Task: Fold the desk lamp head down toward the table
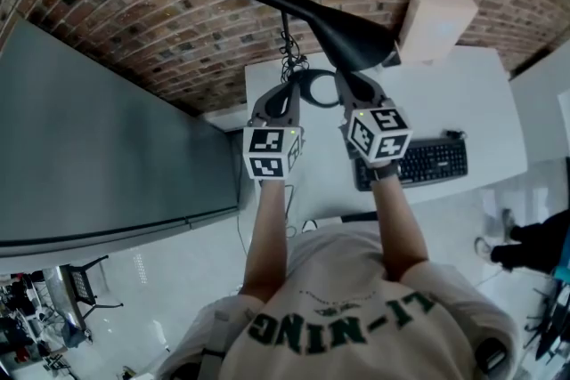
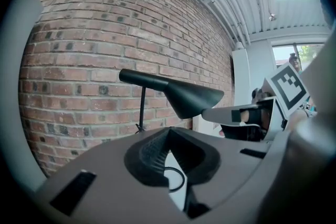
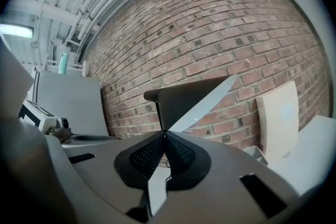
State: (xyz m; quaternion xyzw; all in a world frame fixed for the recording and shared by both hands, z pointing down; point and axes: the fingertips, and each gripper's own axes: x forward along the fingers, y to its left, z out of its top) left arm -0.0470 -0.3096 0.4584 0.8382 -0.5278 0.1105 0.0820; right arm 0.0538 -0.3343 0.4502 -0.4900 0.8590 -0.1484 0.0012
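Observation:
A black desk lamp stands at the back of the white desk (image 1: 463,93). Its cone-shaped head (image 1: 343,31) (image 2: 184,94) (image 3: 184,102) juts out level from a thin upright stem (image 1: 286,27) (image 2: 142,107). My right gripper (image 1: 356,83) (image 3: 164,134) is just under the head's wide end, shut on the lower rim of the shade; the left gripper view shows it (image 2: 231,114) touching that rim. To the left, beside the stem and lower, my left gripper (image 1: 289,93) (image 2: 168,132) is shut with nothing held.
A black cable loop (image 1: 312,89) lies on the desk below the lamp. A black keyboard (image 1: 414,163) sits at the desk's near right. A cardboard box (image 1: 435,24) (image 3: 278,118) leans on the brick wall (image 1: 160,4). A grey panel (image 1: 89,147) fills the left.

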